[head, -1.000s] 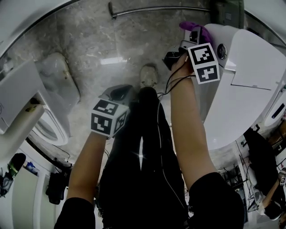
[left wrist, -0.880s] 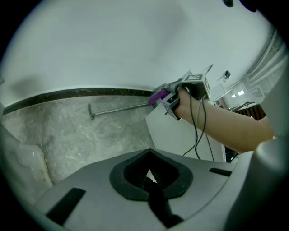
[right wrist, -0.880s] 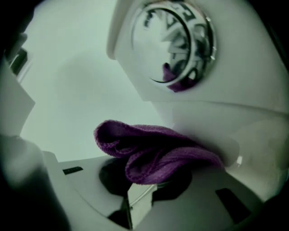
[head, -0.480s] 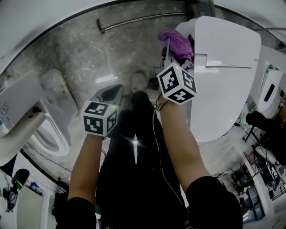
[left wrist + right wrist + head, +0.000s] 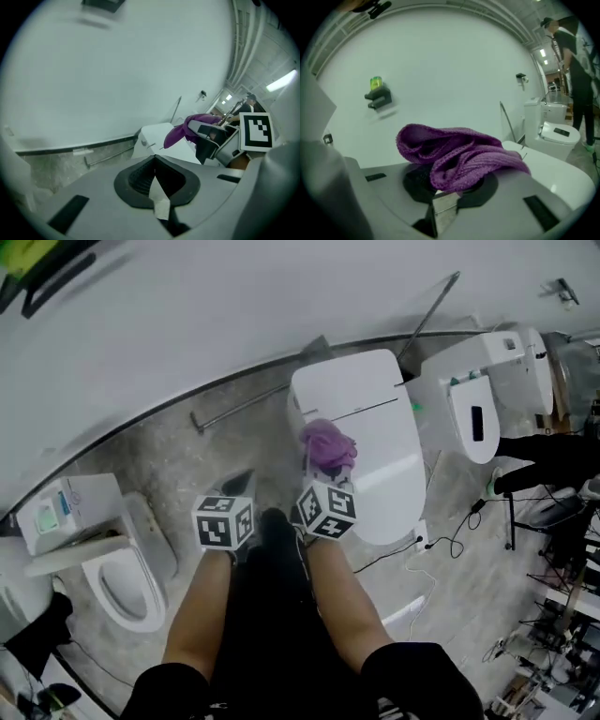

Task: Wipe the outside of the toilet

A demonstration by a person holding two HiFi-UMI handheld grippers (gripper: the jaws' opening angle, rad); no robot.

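The white toilet (image 5: 366, 442) stands with its lid down, in the middle of the head view. My right gripper (image 5: 323, 470) is shut on a crumpled purple cloth (image 5: 328, 444) over the lid's near left part. In the right gripper view the cloth (image 5: 454, 154) bulges out of the jaws and the lid (image 5: 555, 176) lies beyond it. My left gripper (image 5: 239, 488) hangs over the floor left of the toilet, shut with nothing in it. From the left gripper (image 5: 154, 176) view, the cloth (image 5: 185, 129) and the toilet (image 5: 152, 138) show ahead.
A second toilet (image 5: 117, 568) with its seat open stands at the left, a third one (image 5: 478, 399) at the right. A metal bar (image 5: 239, 404) lies on the grey floor by the wall. Cables (image 5: 450, 545) trail right of the toilet. A person (image 5: 553, 456) stands far right.
The head view has pulled back, so the whole toilet now shows. My right gripper with the cloth has gone from the toilet's left side to over the lid. The left gripper stays beside it.
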